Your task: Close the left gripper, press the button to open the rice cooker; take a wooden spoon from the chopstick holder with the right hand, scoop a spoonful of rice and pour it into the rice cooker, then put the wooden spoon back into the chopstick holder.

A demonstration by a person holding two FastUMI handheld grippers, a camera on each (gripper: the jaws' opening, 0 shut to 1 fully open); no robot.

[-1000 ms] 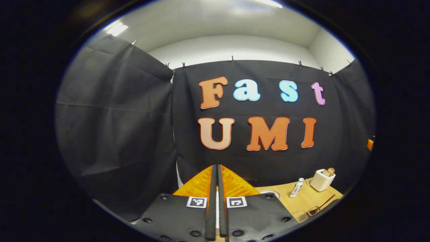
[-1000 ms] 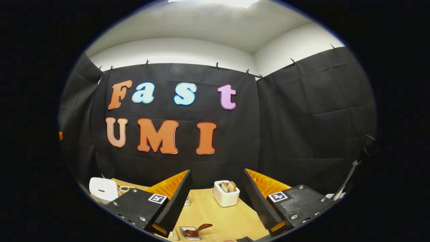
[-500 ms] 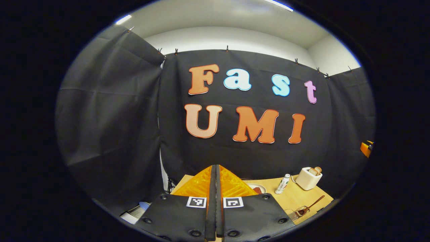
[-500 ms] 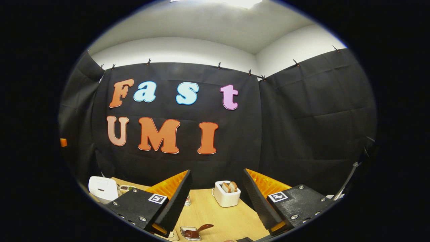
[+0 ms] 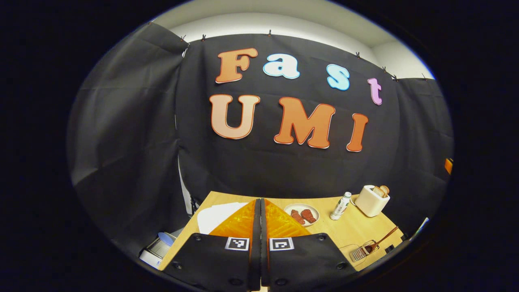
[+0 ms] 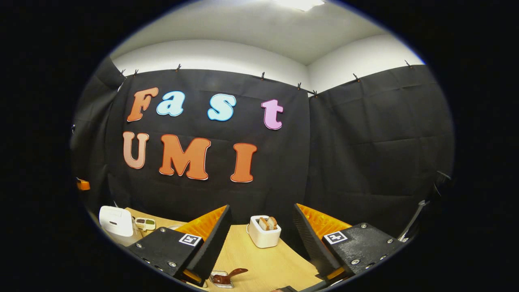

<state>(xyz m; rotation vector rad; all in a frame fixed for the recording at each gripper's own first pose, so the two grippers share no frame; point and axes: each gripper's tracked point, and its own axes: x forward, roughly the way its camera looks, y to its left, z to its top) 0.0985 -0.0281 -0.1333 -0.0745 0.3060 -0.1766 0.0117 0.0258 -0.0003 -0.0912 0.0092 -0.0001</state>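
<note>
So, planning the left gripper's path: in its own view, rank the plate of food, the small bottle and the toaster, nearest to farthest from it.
1. Plate of food, just right of the left gripper.
2. Small bottle, farther right.
3. Toaster, farthest right, near the wall.

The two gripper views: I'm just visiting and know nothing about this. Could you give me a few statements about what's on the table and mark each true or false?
1. The left gripper has its fingers pressed together. True.
2. The right gripper is clamped on a spoon. False: its fingers stand apart with nothing between them.
3. The toaster holds slices of bread. True.
4. The plate is bare. False: reddish-brown pieces of food lie on it.
5. A small bottle stands upright between the plate and the toaster. True.
</note>
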